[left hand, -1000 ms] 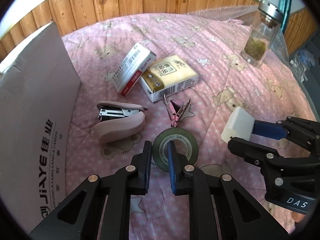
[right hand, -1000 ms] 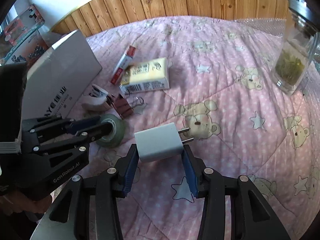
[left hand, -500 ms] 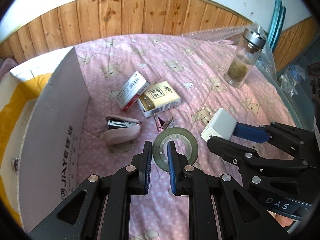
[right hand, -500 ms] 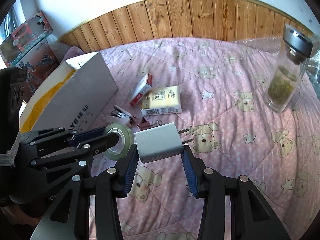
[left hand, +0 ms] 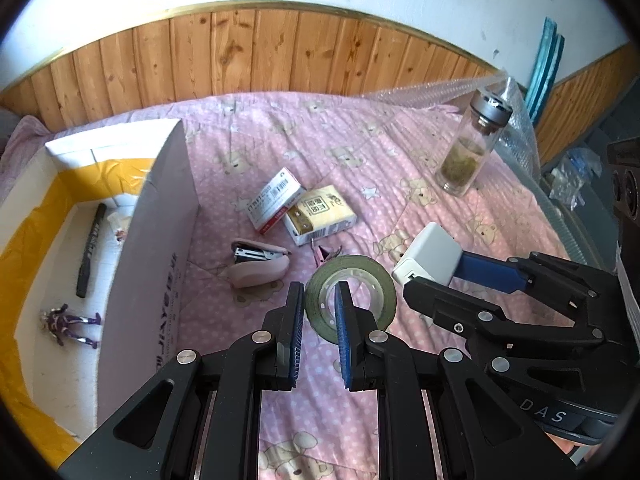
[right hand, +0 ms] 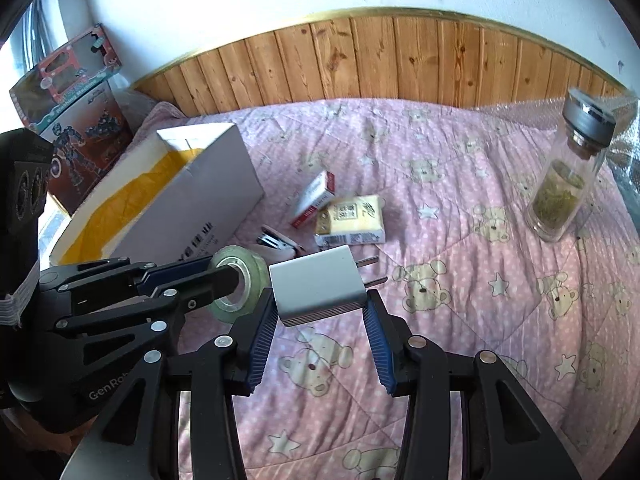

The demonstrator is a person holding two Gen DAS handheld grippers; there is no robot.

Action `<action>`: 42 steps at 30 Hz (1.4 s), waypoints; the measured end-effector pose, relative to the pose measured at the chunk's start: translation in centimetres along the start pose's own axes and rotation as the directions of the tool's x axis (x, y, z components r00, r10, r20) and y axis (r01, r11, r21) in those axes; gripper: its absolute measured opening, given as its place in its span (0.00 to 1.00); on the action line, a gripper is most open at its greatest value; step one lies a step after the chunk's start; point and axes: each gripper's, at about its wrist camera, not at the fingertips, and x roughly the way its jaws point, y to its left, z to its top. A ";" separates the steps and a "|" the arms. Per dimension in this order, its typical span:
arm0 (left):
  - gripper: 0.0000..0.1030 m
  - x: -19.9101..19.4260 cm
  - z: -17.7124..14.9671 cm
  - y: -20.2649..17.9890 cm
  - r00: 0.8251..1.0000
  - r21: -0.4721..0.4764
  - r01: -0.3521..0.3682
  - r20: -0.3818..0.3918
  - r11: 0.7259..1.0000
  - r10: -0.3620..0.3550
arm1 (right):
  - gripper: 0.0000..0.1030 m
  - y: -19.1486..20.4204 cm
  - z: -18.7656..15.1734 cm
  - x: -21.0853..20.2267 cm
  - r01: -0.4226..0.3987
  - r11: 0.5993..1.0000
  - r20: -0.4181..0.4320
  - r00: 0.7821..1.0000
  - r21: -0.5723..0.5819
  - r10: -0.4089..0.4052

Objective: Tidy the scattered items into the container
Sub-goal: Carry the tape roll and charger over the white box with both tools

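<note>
Tape roll sits pinched through its rim by the left gripper while the right gripper clamps the white charger, both up off the quilt, probably to clear the box wall.

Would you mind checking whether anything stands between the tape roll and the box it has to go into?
Only the box's near wall. The tape roll, pinched through its rim by the left hand-held gripper, hangs outside it, so it must pass over the top edge. The space above looks free.
</note>
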 end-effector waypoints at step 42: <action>0.14 -11.6 -1.3 8.1 0.986 -0.145 0.012 0.168 0.989 0.013 | 0.44 11.0 1.3 -4.8 -0.096 0.987 0.130 0.985 -0.132 0.113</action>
